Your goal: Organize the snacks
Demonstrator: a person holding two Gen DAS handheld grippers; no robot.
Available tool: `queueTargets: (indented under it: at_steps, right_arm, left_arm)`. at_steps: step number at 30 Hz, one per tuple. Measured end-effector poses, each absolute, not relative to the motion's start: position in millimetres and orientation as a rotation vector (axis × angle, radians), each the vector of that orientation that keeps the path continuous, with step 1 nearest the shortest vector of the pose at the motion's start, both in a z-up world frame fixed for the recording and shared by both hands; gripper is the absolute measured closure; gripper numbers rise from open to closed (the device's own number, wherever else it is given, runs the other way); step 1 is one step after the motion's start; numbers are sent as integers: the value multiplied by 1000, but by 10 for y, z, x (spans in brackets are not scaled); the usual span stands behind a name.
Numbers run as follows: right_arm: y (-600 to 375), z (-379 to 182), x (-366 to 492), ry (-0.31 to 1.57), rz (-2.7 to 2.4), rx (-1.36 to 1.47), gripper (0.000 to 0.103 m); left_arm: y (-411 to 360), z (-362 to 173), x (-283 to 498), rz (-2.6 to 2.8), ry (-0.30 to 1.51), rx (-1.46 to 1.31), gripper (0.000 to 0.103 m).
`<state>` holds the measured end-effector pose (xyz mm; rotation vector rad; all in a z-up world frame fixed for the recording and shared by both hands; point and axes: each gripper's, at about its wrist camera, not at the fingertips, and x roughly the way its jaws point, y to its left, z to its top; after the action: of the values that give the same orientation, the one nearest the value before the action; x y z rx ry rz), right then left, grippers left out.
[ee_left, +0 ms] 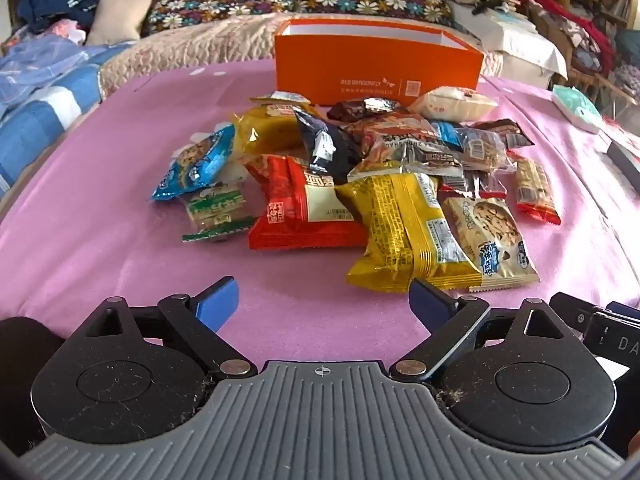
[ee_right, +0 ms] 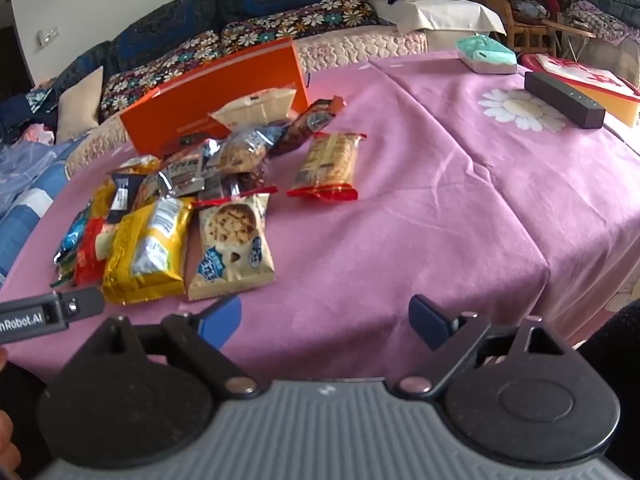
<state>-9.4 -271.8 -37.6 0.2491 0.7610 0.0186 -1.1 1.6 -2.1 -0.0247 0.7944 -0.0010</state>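
A heap of several snack packets lies on the pink cloth (ee_left: 100, 240) in front of an open orange box (ee_left: 376, 68). Nearest me are a yellow packet (ee_left: 404, 232), a red packet (ee_left: 300, 208) and a cookie packet (ee_left: 492, 236). My left gripper (ee_left: 324, 300) stands open just short of the heap, nothing between its blue fingers. In the right wrist view the orange box (ee_right: 216, 96) and the heap sit to the left, with a red-ended cracker packet (ee_right: 328, 164) apart from it. My right gripper (ee_right: 324, 320) is open over bare cloth, empty.
A teal tissue pack (ee_right: 486, 54) and a dark long box (ee_right: 564, 98) lie at the far right of the cloth (ee_right: 440, 220). A sofa with flowered cushions (ee_left: 296, 0) stands behind. The left gripper's body (ee_right: 48, 312) shows at the right view's left edge.
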Motion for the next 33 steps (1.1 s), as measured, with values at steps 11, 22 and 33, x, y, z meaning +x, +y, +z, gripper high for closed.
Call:
queueTargets:
  at_steps: [11,22,33]
  right_arm:
    - [-2713,-390,-97,773,27,246,13]
    - [-2711,-384,-80,775,24,243,13]
    - [-2714,-393,-78,778,26,247,13]
  left_arm:
    - [43,-51,40,11,810,-33,35]
    - [38,-56,41,-15,810,-38,40]
    - [31,-39,40,-2,803,-15,34]
